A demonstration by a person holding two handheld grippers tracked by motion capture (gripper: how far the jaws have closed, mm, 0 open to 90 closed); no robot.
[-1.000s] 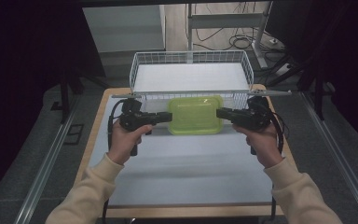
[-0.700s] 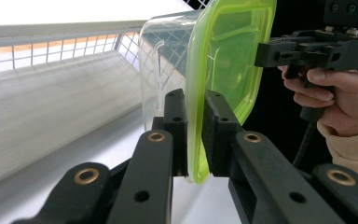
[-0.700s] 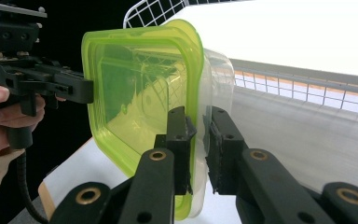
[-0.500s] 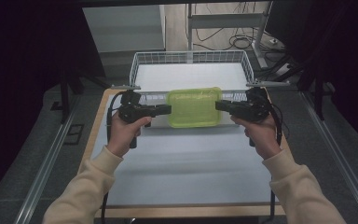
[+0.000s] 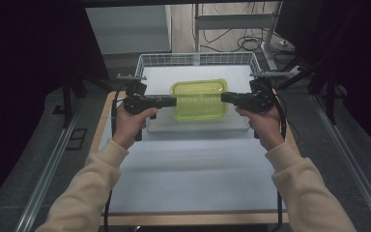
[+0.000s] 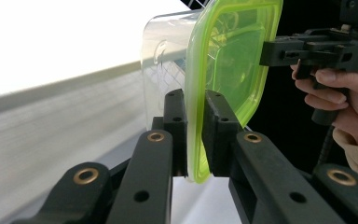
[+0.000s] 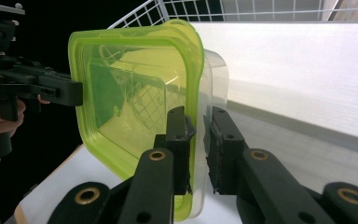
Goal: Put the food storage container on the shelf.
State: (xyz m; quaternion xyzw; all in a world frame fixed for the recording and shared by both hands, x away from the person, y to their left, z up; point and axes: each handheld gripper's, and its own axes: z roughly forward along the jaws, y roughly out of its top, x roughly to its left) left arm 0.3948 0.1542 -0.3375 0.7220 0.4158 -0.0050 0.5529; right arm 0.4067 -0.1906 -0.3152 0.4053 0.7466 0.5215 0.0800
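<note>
Surroundings: dark room with cables on the floor beyond a wood-edged tabletop (image 5: 193, 169) covered by a white sheet; a white wire basket (image 5: 198, 60) stands at its far end.
Task's thing: a clear plastic rectangular container with a lime-green lid (image 5: 199, 98), lid uppermost, held up off the tabletop at the basket's near edge, partly over its white floor.
Left gripper (image 5: 173, 101): its jaws are clamped on the lid's left short edge; in the left gripper view (image 6: 195, 135) the green rim sits pinched between the two black pads.
Right gripper (image 5: 224, 97): its jaws are closed on the opposite short edge; the right gripper view (image 7: 199, 140) shows the rim and a bit of the clear wall between the pads.
Key relation: the container's long axis runs left to right, straight from one pair of jaws to the other, so it hangs between them like a stretcher; neither hand is nearer, each grips one end.
Way to go: the basket lies directly ahead, away from the person.
Judgement: the coming move seems to be forward and down into the basket; both hands would need to travel together and level, since uneven motion could twist the thin rim out of a pinch.
</note>
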